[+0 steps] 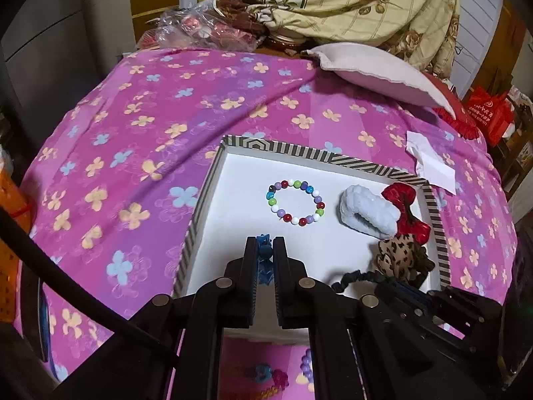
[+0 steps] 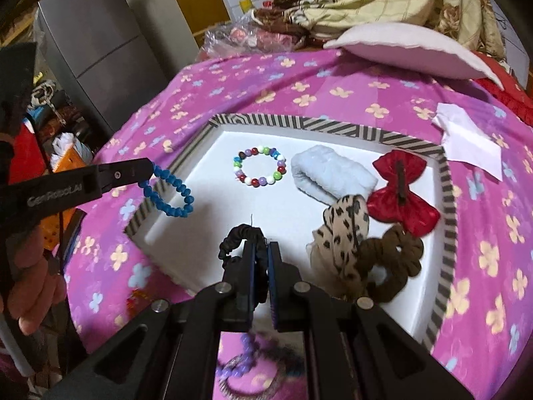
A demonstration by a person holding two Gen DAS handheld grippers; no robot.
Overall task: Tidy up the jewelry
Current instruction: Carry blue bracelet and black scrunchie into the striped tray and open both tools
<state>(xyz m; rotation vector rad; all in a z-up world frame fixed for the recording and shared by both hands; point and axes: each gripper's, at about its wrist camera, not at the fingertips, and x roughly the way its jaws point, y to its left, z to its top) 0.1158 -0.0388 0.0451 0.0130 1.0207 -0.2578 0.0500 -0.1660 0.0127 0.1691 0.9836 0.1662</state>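
Left gripper clamped on a blue bead bracelet hanging over the striped box's near-left rim; right gripper clamped on a black hair tie above the box floor. Risk: let go here, the bracelet could catch the rim and drop onto the bedspread. In box: one multicolour bracelet, one pale-blue fuzzy band, one red bow, one leopard scrunchie, one brown scrunchie.

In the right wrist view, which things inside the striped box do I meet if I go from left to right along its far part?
Bead bracelet of many colours → pale blue fluffy band → red bow. All three lie on the white floor of the striped box. I leave out the leopard and brown scrunchies nearer the camera because they overlap.
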